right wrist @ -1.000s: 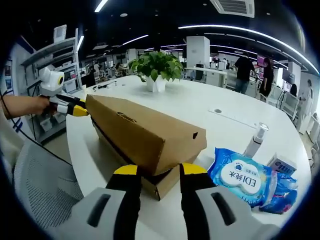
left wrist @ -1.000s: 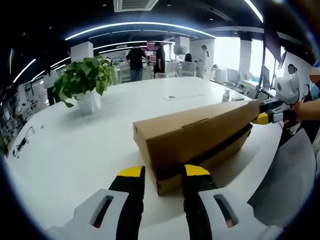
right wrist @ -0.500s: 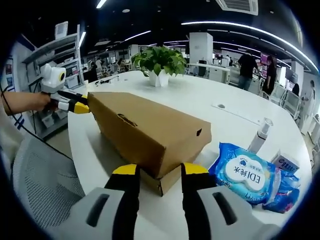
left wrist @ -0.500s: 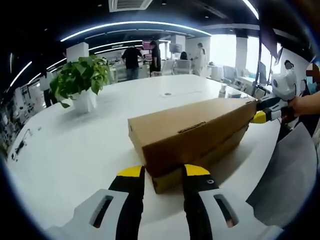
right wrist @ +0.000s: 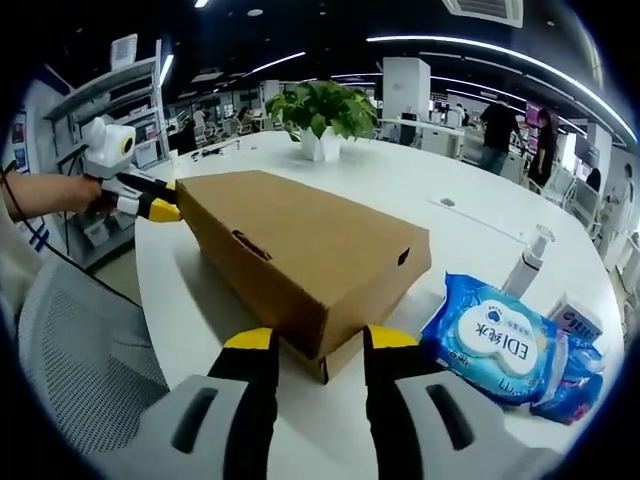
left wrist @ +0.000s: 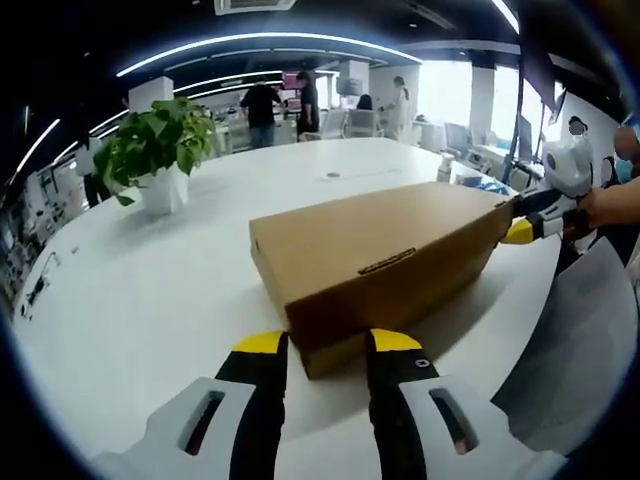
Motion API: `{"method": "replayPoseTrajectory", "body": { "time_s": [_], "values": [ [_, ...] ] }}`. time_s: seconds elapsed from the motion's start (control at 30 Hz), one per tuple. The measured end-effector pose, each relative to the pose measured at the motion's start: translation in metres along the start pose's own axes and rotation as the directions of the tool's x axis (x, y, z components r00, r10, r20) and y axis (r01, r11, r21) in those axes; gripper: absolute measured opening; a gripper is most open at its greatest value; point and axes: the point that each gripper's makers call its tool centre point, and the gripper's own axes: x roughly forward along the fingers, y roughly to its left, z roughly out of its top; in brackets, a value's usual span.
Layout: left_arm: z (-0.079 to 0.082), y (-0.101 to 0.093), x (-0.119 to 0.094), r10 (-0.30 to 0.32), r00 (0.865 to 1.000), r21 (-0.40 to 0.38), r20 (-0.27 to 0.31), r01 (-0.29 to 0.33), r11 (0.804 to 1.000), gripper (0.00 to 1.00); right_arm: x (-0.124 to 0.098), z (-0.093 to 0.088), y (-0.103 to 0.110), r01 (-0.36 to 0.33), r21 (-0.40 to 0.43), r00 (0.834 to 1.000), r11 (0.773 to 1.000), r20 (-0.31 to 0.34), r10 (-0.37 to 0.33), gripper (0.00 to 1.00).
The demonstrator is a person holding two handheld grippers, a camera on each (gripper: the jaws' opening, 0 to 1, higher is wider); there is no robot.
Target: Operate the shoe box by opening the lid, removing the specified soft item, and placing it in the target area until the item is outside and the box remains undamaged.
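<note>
The long brown cardboard shoe box [left wrist: 375,262] is sitting on the white worktop [left wrist: 150,280] between both tongs: left tongs [left wrist: 326,343] and right tongs [right wrist: 319,339] are spread, each straddling a box end.

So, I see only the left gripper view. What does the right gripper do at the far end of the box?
Observer: The right gripper has its jaws apart, and a corner of the shoe box lies just beyond the tips.
Operator: Is something lying beside that end?
Observer: Yes, a blue wipes pack lies on the table, right of the box in the right gripper view.
Operator: Any mark on that end face?
Observer: A small dark hole near its top edge.
</note>
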Motion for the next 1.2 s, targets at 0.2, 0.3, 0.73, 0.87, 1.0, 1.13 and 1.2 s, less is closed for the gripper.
{"method": "replayPoseTrajectory", "body": {
  "time_s": [0.2,0.3,0.73,0.87,1.0,1.13,1.2],
  "values": [
    [-0.005,0.0,0.002,-0.002,1.0,-0.008,-0.009,0.002,1.0,0.3,0.004,-0.005,0.001,-0.007,0.016,1.0,1.0,-0.015,0.007,0.29],
    [-0.007,0.0,0.004,-0.002,1.0,-0.016,-0.011,0.002,1.0,0.3,0.005,-0.007,0.0,-0.007,0.013,1.0,1.0,-0.023,0.007,0.29],
    [-0.014,0.001,0.008,0.003,1.0,-0.036,-0.028,-0.004,0.999,0.3,0.005,-0.012,-0.004,-0.002,0.012,0.999,1.0,-0.044,0.003,0.33],
    [-0.01,0.002,0.003,0.002,1.0,-0.033,-0.021,-0.002,0.999,0.3,0.001,-0.012,-0.006,-0.001,0.01,0.999,1.0,-0.04,0.002,0.34],
    [-0.004,0.0,-0.001,0.0,1.0,-0.018,-0.011,0.0,1.0,0.3,-0.006,-0.006,-0.006,-0.001,0.01,1.0,1.0,-0.021,0.001,0.33],
    [0.0,0.001,-0.001,-0.002,1.0,-0.007,-0.002,0.002,1.0,0.3,-0.008,0.001,-0.007,-0.002,0.006,1.0,1.0,-0.006,0.002,0.34],
    [0.002,0.001,0.0,-0.003,1.0,0.0,0.0,0.003,1.0,0.3,-0.008,0.005,-0.005,-0.008,0.0,1.0,1.0,0.001,0.008,0.34]
  ]
}}
